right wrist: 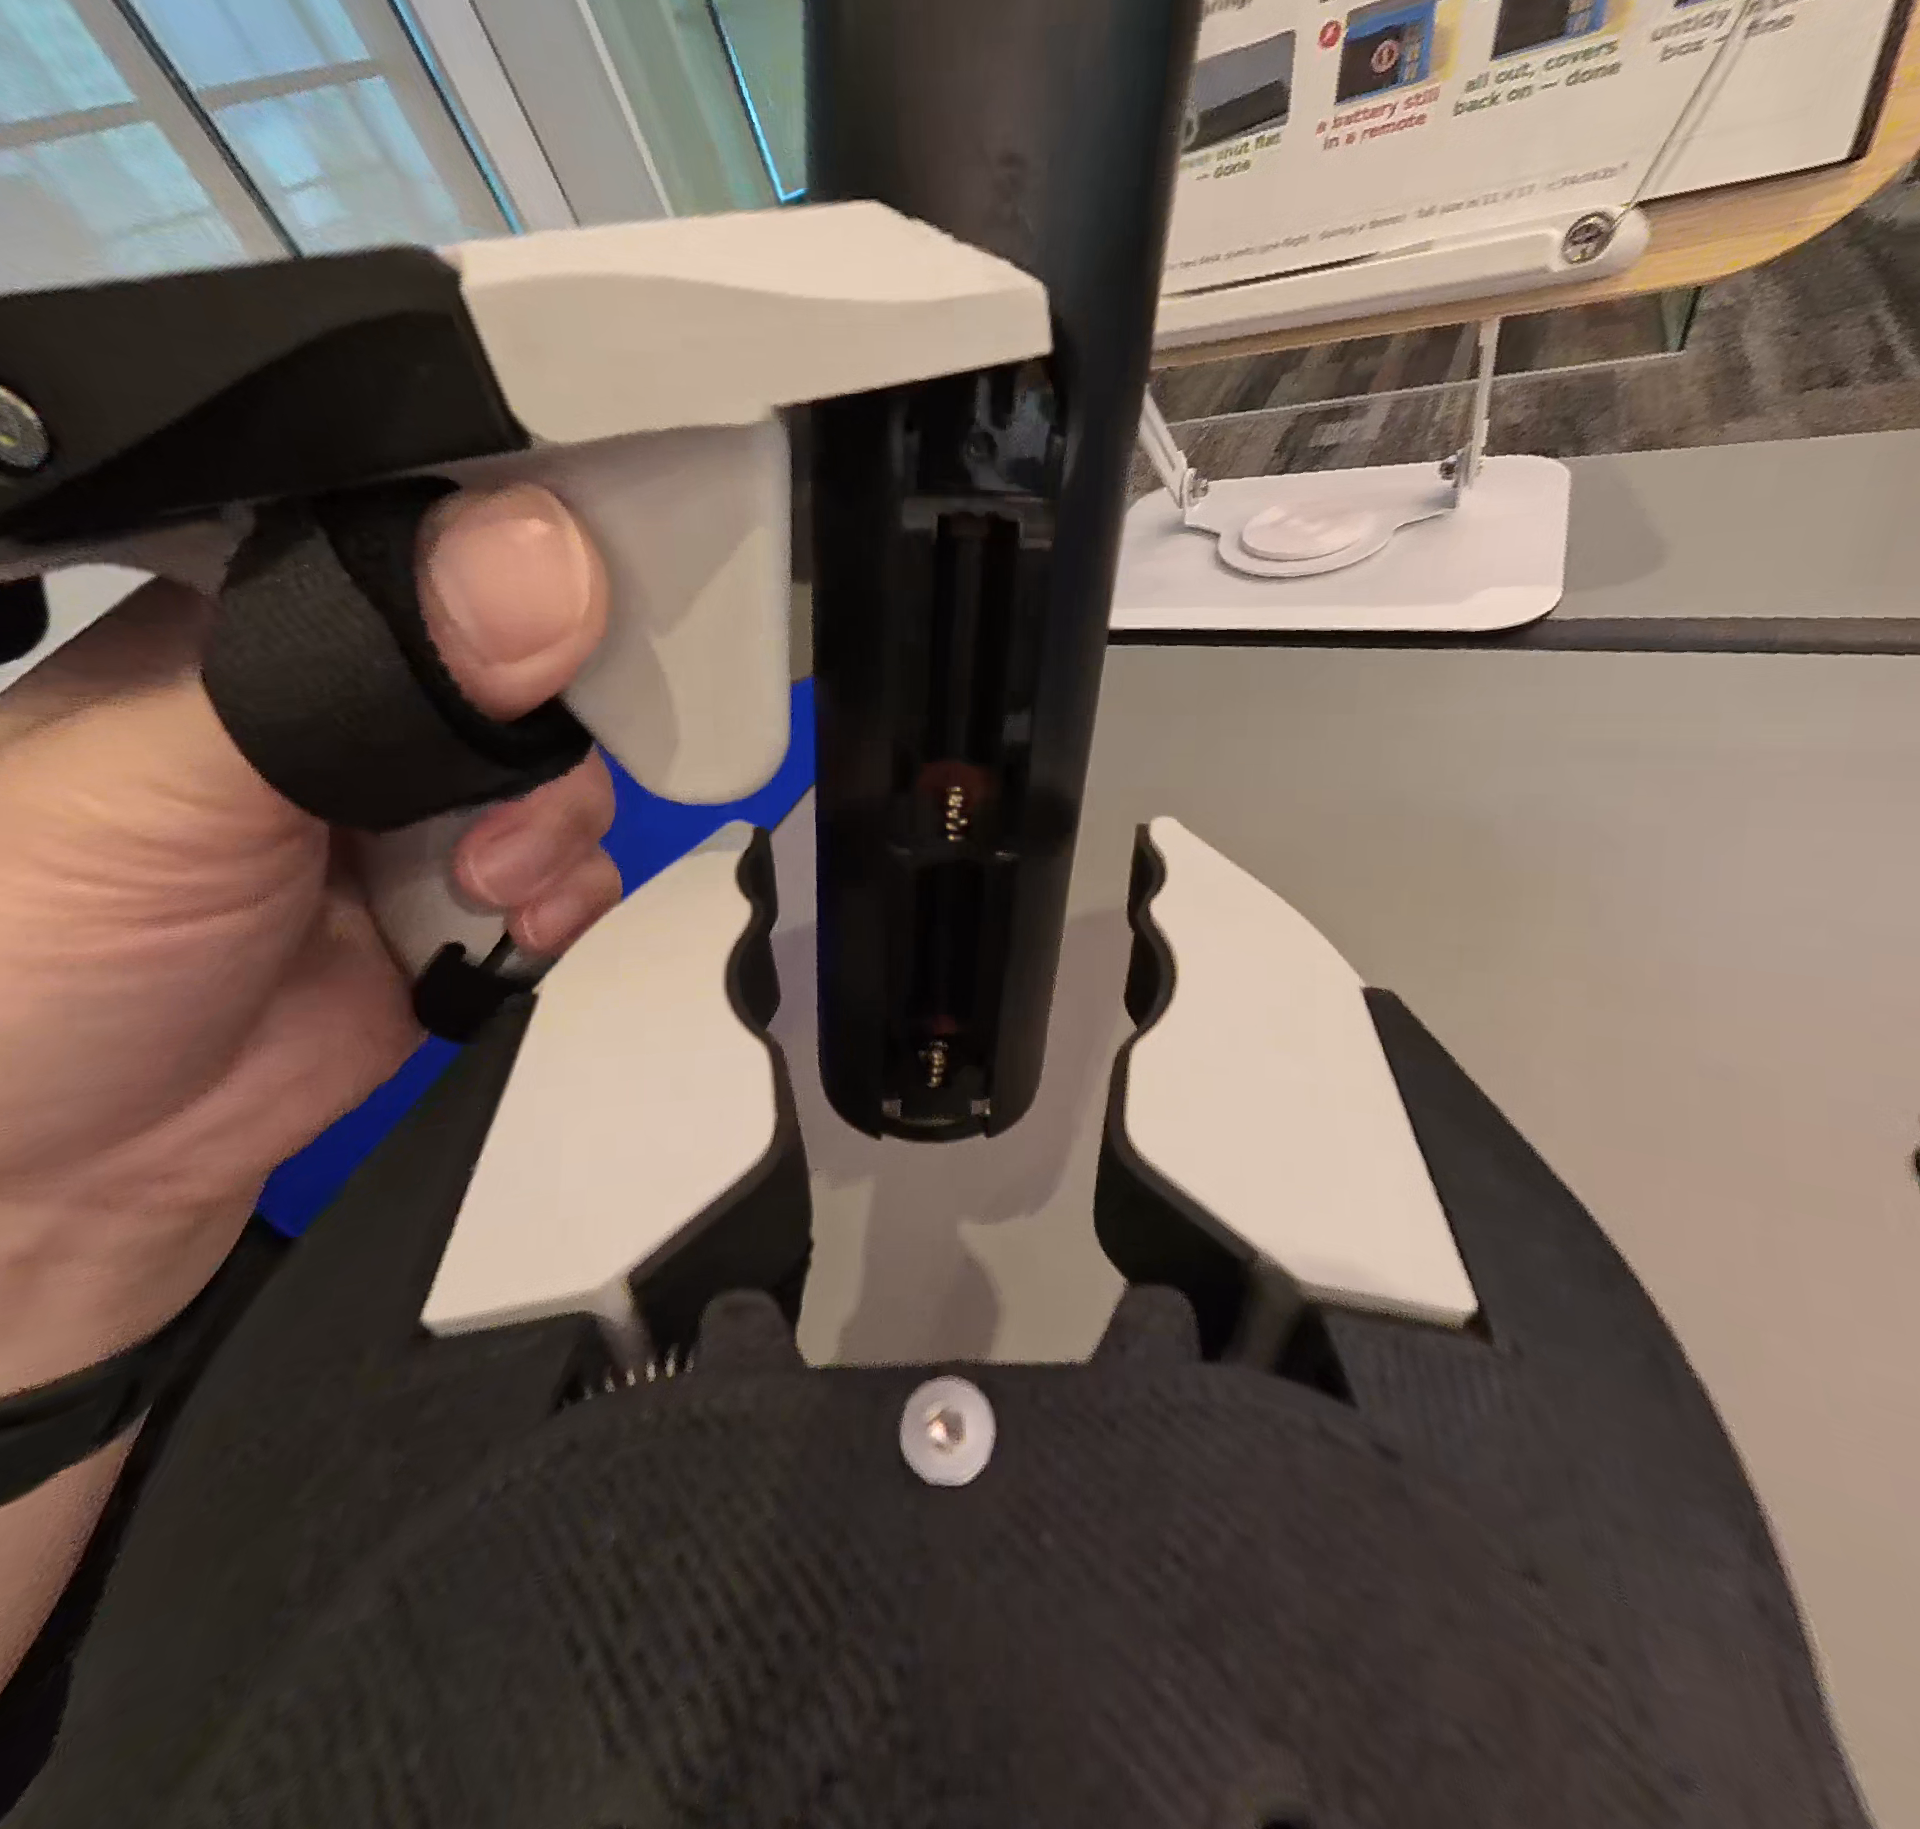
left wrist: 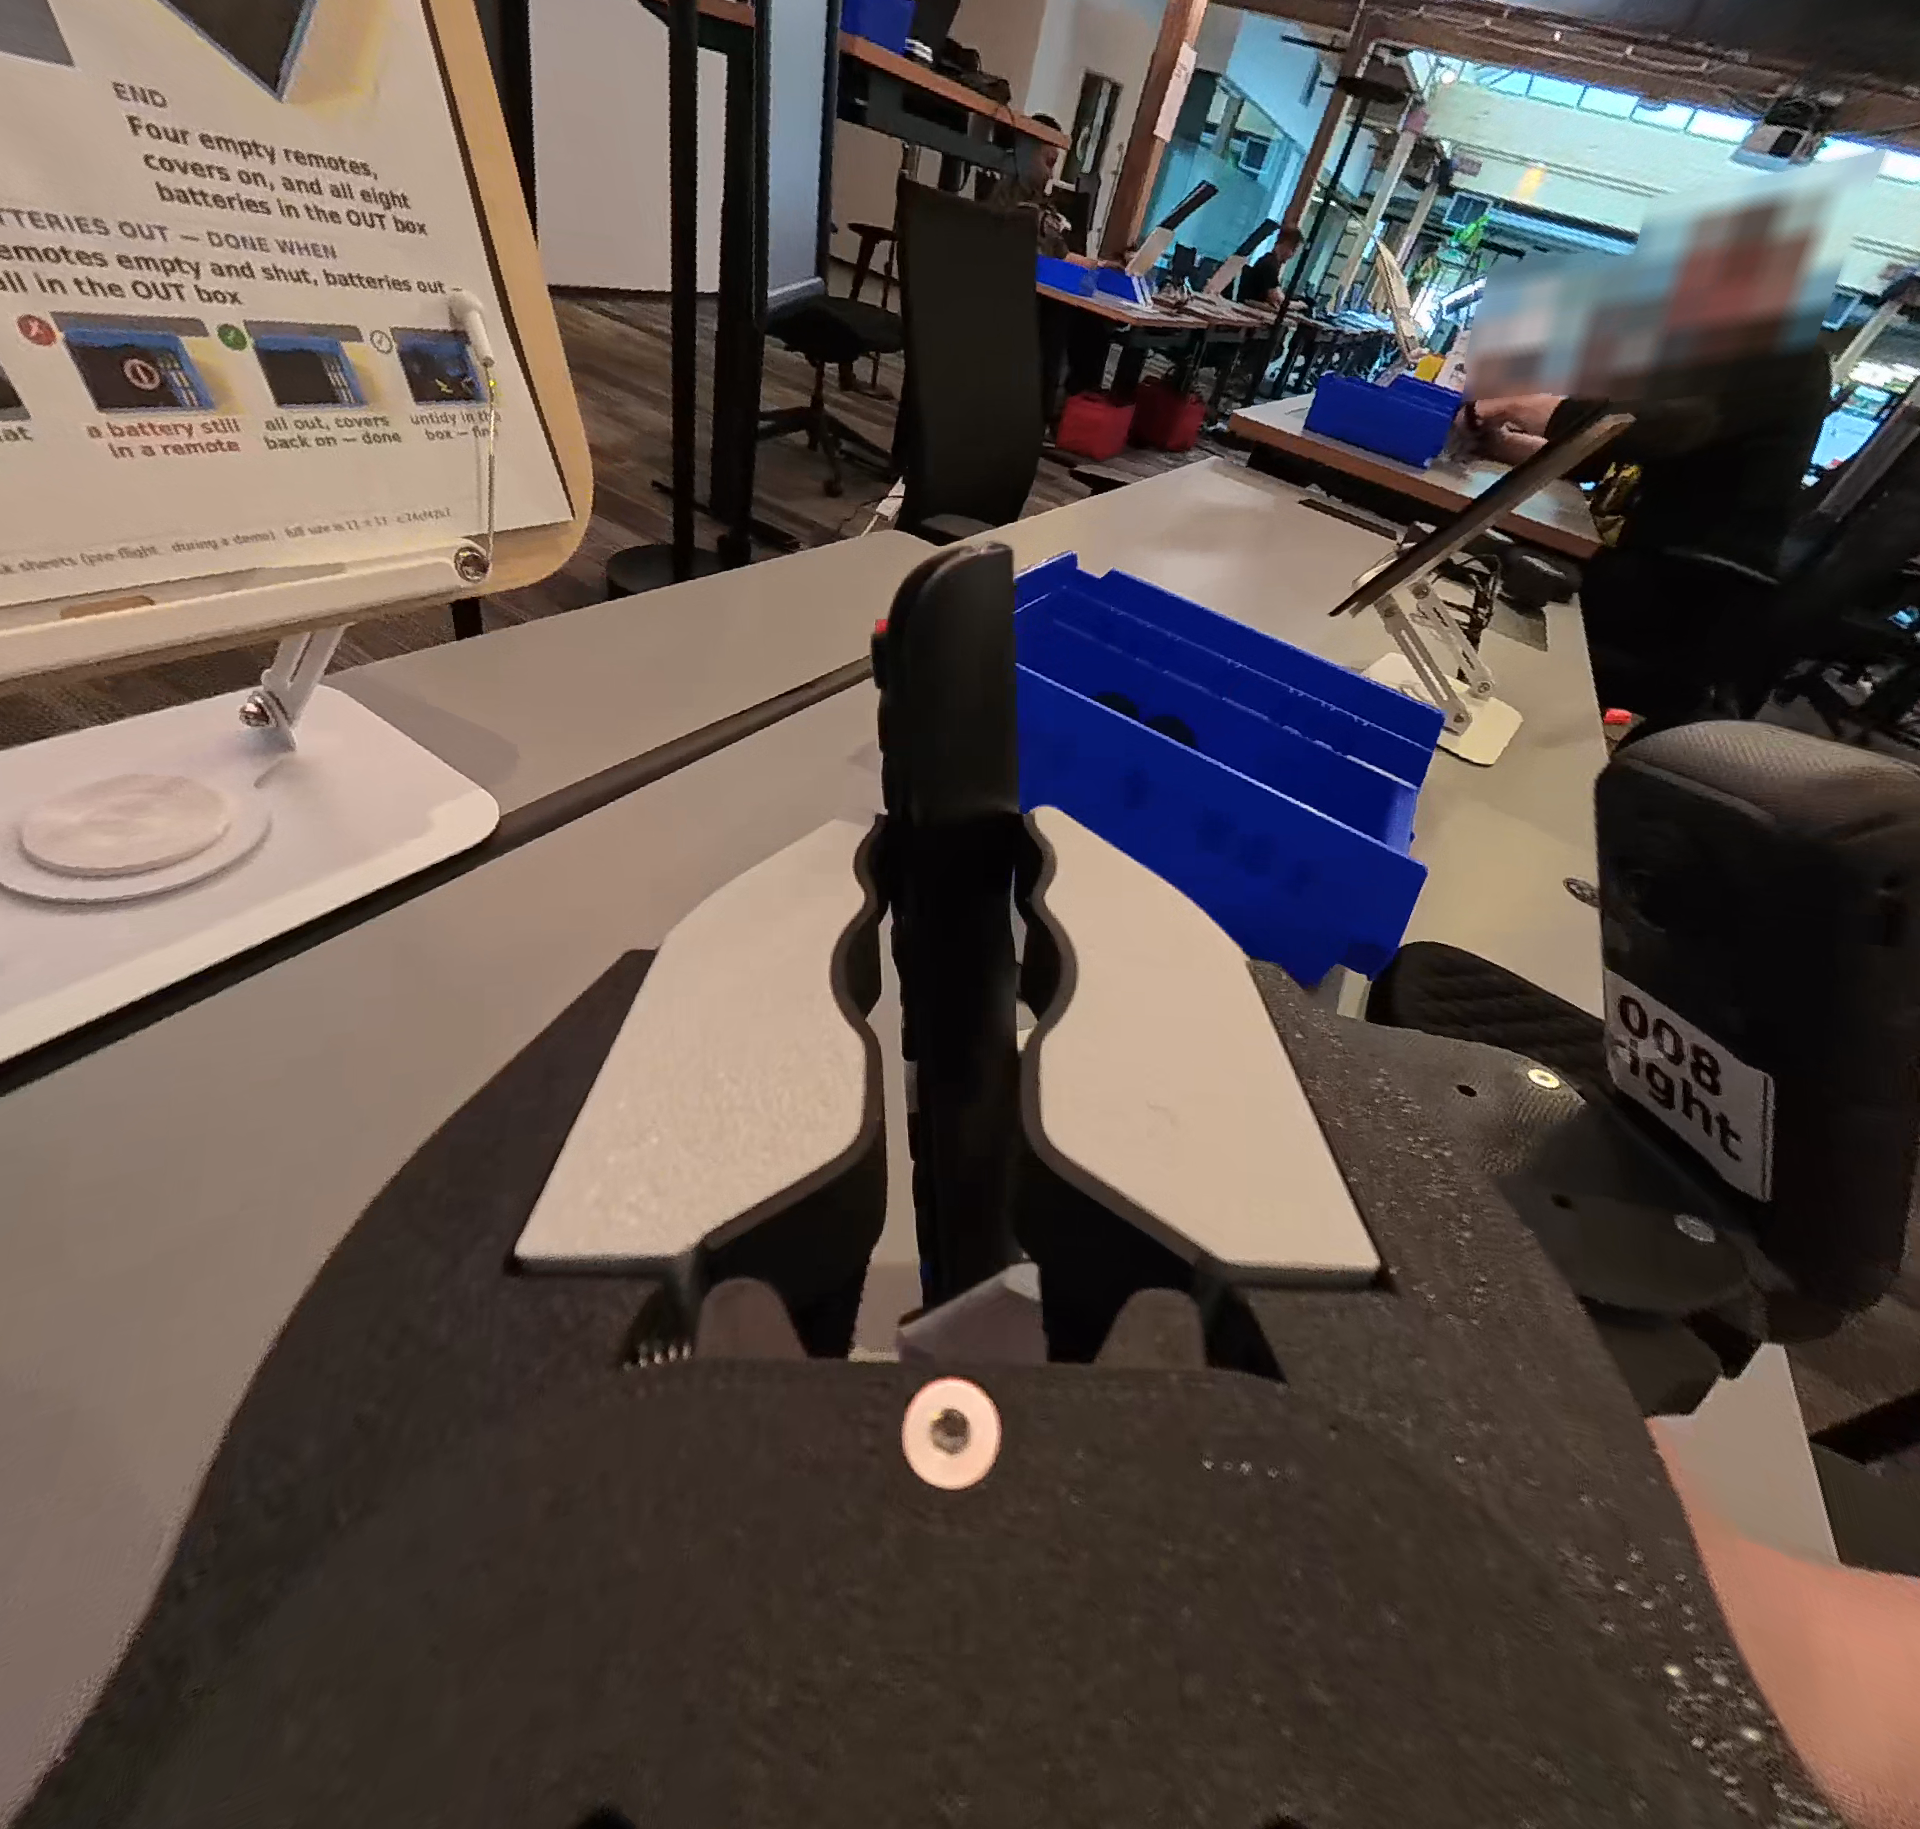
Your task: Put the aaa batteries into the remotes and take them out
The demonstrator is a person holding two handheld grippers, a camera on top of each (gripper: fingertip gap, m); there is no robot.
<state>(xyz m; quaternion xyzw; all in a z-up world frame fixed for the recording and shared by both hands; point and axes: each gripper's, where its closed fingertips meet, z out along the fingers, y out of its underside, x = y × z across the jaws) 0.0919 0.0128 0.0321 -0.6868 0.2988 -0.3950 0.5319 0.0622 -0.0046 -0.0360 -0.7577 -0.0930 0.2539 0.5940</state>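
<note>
Black, the remote (left wrist: pixel 951 740) stood on edge, clamped between the left tool (left wrist: pixel 951 906) fingers above the grey bench (left wrist: pixel 623 740), with a blue bin (left wrist: pixel 1226 782) just beyond. In the right wrist view, the remote's uncovered battery compartment (right wrist: pixel 951 844) faced the right tool (right wrist: pixel 951 927), whose fingers were spread apart, grasping nothing.

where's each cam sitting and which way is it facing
Left wrist view: on the left gripper, looking along its fingers over the grey table toward the blue bin; shut on the black remote.
Right wrist view: on the right gripper, open, facing the remote's open battery bay; the person's left hand shows.
Shared: remote, bin, table, instruction stand.
</note>
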